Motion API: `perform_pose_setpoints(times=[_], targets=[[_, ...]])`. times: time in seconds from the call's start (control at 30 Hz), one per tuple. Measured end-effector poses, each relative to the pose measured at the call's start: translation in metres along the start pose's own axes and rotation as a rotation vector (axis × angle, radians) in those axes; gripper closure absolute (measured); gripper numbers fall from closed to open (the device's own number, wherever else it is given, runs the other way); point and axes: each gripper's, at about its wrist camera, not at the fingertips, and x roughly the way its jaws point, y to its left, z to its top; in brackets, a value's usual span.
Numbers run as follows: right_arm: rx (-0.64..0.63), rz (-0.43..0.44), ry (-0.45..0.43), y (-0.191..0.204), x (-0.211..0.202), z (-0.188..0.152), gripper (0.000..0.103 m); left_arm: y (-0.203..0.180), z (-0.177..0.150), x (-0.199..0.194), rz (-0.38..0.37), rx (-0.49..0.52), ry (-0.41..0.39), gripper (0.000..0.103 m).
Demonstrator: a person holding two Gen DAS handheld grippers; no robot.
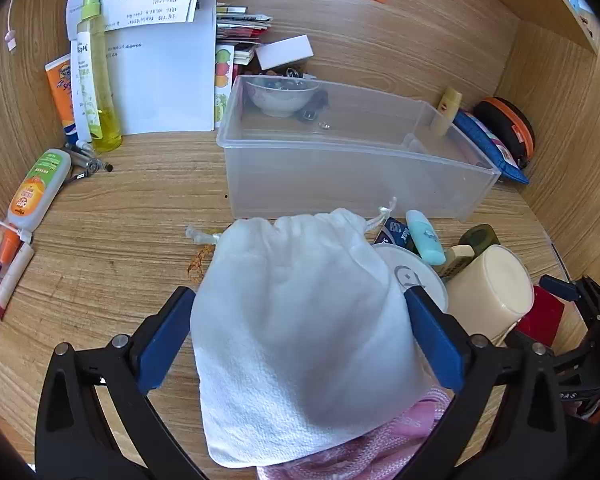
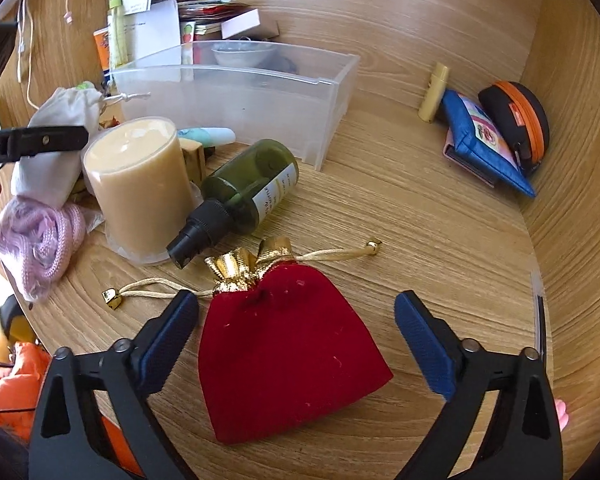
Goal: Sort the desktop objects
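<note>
My left gripper (image 1: 298,296) has its blue fingers against both sides of a white drawstring pouch (image 1: 300,320), which fills the gap between them; the pouch also shows in the right wrist view (image 2: 60,136). My right gripper (image 2: 296,312) is open, with a red velvet pouch (image 2: 284,348) with a gold top lying on the desk between its fingers, untouched. A clear plastic bin (image 1: 352,160) stands behind, holding a white bowl (image 1: 280,98); the bin also shows in the right wrist view (image 2: 236,92).
A cream candle jar (image 2: 140,184), green spray bottle (image 2: 244,188), pink knit item (image 2: 40,240) and teal tube (image 1: 424,236) crowd the middle. Bottles and tubes (image 1: 92,80) stand at the left wall. A blue pouch (image 2: 484,144) and orange-black case (image 2: 520,120) sit at the right.
</note>
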Motion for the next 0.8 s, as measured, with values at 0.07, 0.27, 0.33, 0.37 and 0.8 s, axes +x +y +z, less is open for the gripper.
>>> perform_pose_setpoints(times=[0.07, 0.27, 0.33, 0.37, 0.8], targets=[[0.006, 0.018, -0.003, -0.001, 0.000, 0.000, 0.017, 0.002, -0.001, -0.001, 0.000, 0.006, -0.003, 0.000], [0.038, 0.069, 0.010, -0.006, 0.002, 0.003, 0.035, 0.009, -0.007, -0.005, 0.028, 0.032, -0.008, 0.000], [0.043, 0.076, 0.012, -0.006, 0.002, 0.003, 0.040, 0.011, -0.010, -0.006, 0.039, 0.047, -0.012, 0.005], [0.042, 0.077, 0.011, -0.006, 0.001, 0.003, 0.041, 0.012, -0.011, -0.006, 0.043, 0.056, -0.014, 0.009], [0.009, 0.050, -0.024, -0.006, -0.012, 0.010, 0.069, 0.005, -0.004, 0.000, 0.043, 0.075, -0.055, 0.053]])
